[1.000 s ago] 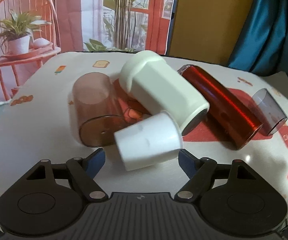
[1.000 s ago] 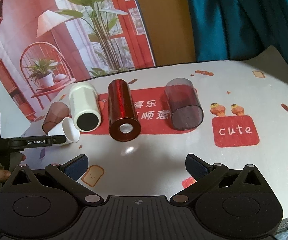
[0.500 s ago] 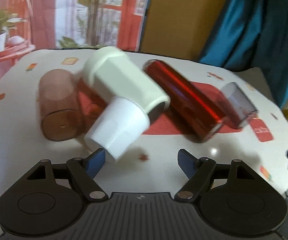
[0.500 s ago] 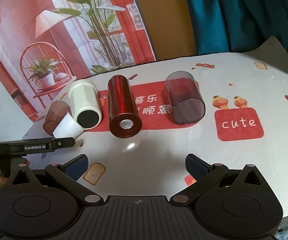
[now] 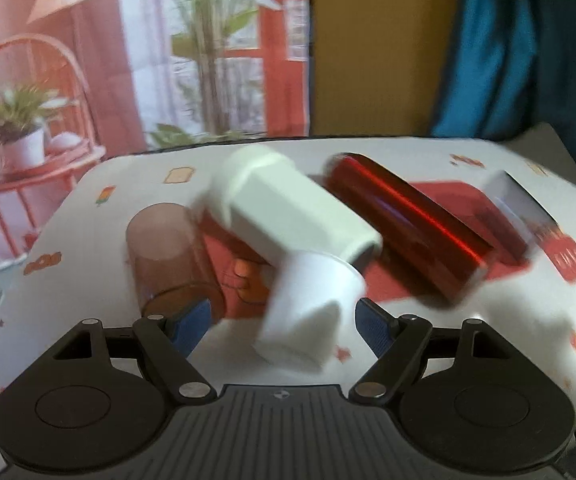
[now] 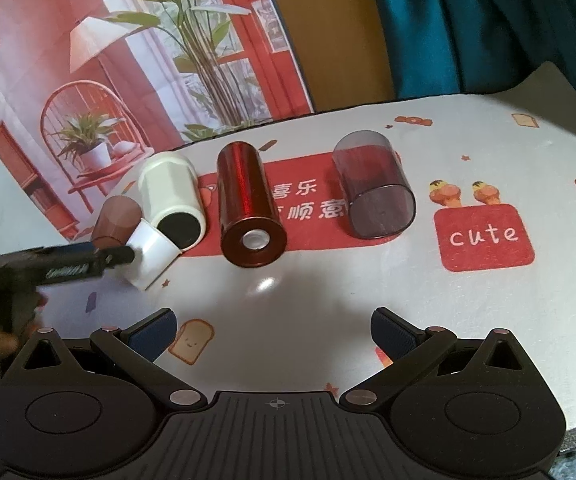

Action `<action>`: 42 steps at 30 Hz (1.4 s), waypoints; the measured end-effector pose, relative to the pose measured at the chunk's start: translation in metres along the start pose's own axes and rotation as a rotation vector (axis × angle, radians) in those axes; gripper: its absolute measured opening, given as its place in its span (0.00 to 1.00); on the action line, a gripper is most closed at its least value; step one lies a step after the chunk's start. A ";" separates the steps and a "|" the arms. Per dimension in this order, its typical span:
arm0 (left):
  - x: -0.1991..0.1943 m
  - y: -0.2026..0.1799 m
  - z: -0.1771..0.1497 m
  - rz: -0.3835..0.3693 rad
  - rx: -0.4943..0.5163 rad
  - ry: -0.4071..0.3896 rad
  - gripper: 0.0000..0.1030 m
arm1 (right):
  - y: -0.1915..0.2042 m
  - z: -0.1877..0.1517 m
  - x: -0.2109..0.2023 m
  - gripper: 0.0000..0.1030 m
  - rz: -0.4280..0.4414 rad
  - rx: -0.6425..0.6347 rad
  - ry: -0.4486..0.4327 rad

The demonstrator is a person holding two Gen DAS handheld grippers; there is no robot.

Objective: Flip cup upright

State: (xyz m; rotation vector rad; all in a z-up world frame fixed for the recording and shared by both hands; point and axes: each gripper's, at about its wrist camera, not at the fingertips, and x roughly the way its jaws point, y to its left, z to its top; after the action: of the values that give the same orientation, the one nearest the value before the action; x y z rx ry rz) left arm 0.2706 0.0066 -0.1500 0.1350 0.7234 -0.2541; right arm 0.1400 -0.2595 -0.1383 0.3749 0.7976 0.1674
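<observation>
Several cups lie on their sides on the table. A small white cup [image 5: 308, 304] lies tilted between the fingers of my left gripper [image 5: 281, 320], which is open around it; the view is blurred. It also shows in the right wrist view [image 6: 149, 254], with the left gripper [image 6: 67, 266] at its side. Behind it lie a brown translucent cup [image 5: 167, 252], a large white cup [image 5: 292, 208], a shiny red cup [image 5: 408, 224] and a grey translucent cup [image 6: 374, 190]. My right gripper [image 6: 273, 330] is open and empty above the near tablecloth.
The tablecloth [image 6: 488, 300] is white with a red "cute" patch [image 6: 484, 236]. A printed backdrop [image 6: 127, 60] stands behind the table, and a teal curtain [image 6: 488, 20] hangs at the right. The table edge curves away at the right.
My left gripper has moved in around the small white cup, which has shifted and tilted against the large white cup. My right gripper has barely moved.
</observation>
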 end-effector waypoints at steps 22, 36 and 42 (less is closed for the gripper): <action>-0.001 -0.036 -0.022 -0.118 -0.204 0.158 0.60 | -0.005 -0.004 -0.006 1.00 -0.005 0.027 -0.005; -0.008 -0.084 -0.033 -0.154 -0.274 0.183 0.59 | -0.037 -0.006 -0.015 1.00 -0.230 0.040 -0.054; 0.000 -0.105 -0.024 -0.192 -0.281 0.183 0.59 | -0.042 -0.009 -0.014 1.00 -0.225 0.033 -0.043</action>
State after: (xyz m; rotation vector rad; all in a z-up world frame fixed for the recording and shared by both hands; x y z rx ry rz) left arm 0.2266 -0.0895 -0.1718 -0.1819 0.9481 -0.3224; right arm 0.1245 -0.2995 -0.1511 0.3159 0.7952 -0.0635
